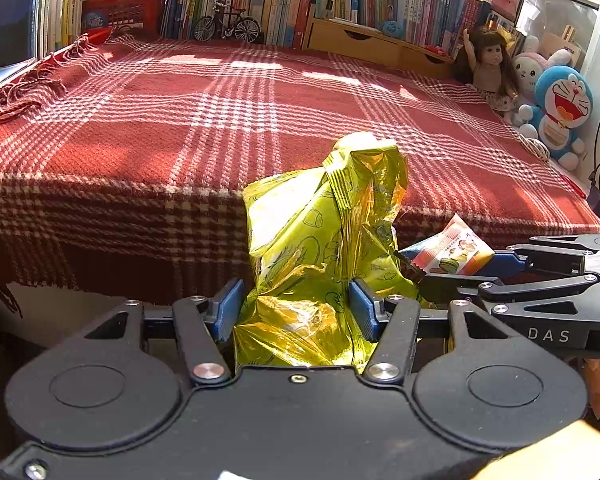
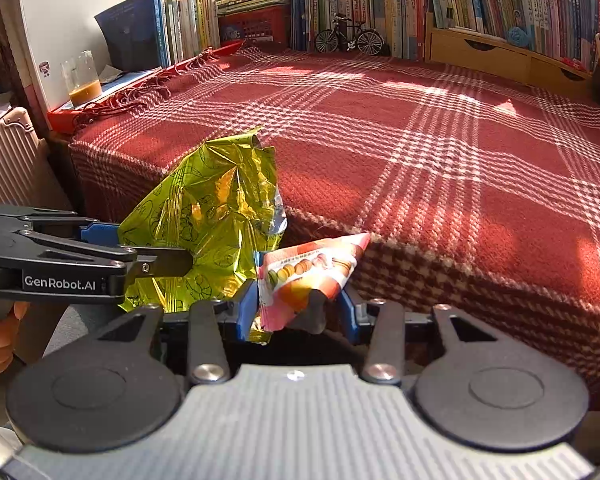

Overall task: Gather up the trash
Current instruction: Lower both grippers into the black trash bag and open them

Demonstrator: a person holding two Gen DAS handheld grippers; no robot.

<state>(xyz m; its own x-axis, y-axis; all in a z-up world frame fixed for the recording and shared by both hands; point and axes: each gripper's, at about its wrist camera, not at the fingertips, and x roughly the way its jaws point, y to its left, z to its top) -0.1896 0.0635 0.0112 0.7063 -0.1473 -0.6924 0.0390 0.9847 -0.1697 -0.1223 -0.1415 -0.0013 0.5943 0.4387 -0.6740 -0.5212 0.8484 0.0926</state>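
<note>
My left gripper (image 1: 296, 306) is shut on a crumpled yellow-green foil bag (image 1: 324, 236), which rises between its blue pads in front of the bed's near edge. In the right wrist view the same foil bag (image 2: 216, 216) sits at the left with the left gripper (image 2: 156, 256) reaching in from that side. My right gripper (image 2: 300, 308) is shut on a pink snack wrapper (image 2: 312, 272) printed with macarons. From the left wrist view, that wrapper (image 1: 452, 252) and the right gripper (image 1: 460, 270) show at the right, just beside the foil bag.
A red plaid blanket (image 1: 220, 120) covers the bed and hangs over its near edge. Books, a model bicycle (image 1: 226, 26) and a wooden drawer unit (image 1: 364, 42) line the back. A doll and plush toys (image 1: 556, 108) sit at the right. A glass (image 2: 82, 80) and a suitcase (image 2: 12, 152) stand at the left.
</note>
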